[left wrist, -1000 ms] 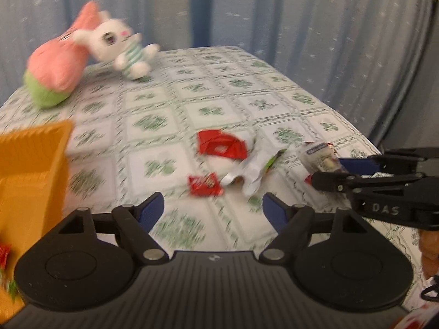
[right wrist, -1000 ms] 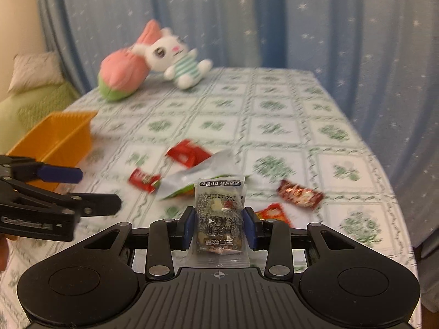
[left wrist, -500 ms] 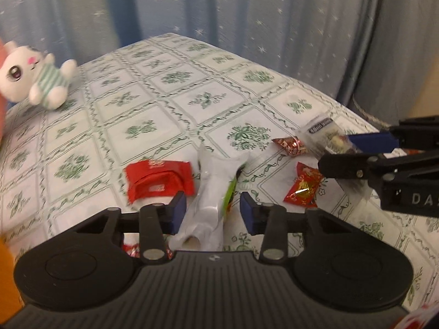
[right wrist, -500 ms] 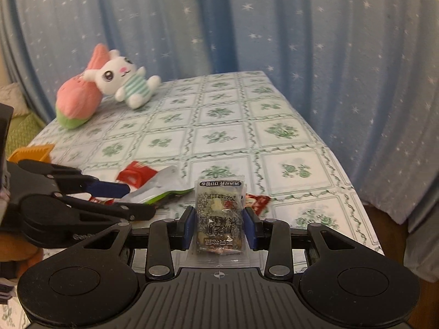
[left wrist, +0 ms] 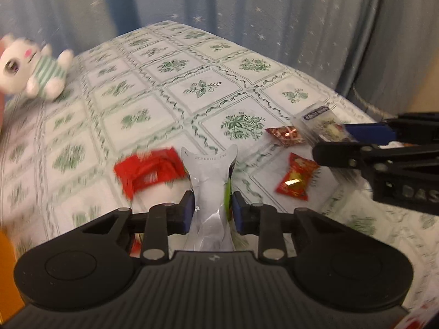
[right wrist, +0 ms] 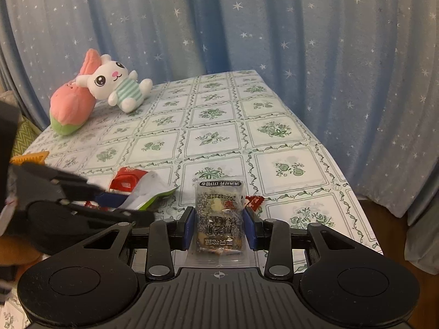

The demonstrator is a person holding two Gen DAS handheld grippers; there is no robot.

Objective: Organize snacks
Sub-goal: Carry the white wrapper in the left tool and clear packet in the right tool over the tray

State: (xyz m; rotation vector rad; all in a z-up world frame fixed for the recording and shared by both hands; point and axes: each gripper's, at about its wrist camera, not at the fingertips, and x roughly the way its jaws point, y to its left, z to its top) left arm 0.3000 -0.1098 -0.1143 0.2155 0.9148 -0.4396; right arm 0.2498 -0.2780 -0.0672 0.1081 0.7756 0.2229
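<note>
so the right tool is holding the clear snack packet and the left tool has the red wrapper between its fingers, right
Not quite. The left tool has the silver pouch between its fingers, with its jaws closing on it; the red wrapper lies on the tablecloth beside it, as the left wrist view shows. The right tool does hold the clear snack packet.

tablecloth (right wrist: pixel 219 126): white, green floral squares | curtain (right wrist: pixel 274 27): blue, white stars | wrapper (left wrist: pixel 149 171): red, blurred, maybe printed

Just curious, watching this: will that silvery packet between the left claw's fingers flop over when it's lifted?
Probably. The silver packet looks like thin crinkled foil, pinched narrow as the left gripper closes on it, so the free end likely droops. It seems light, and perhaps slippery.
</note>
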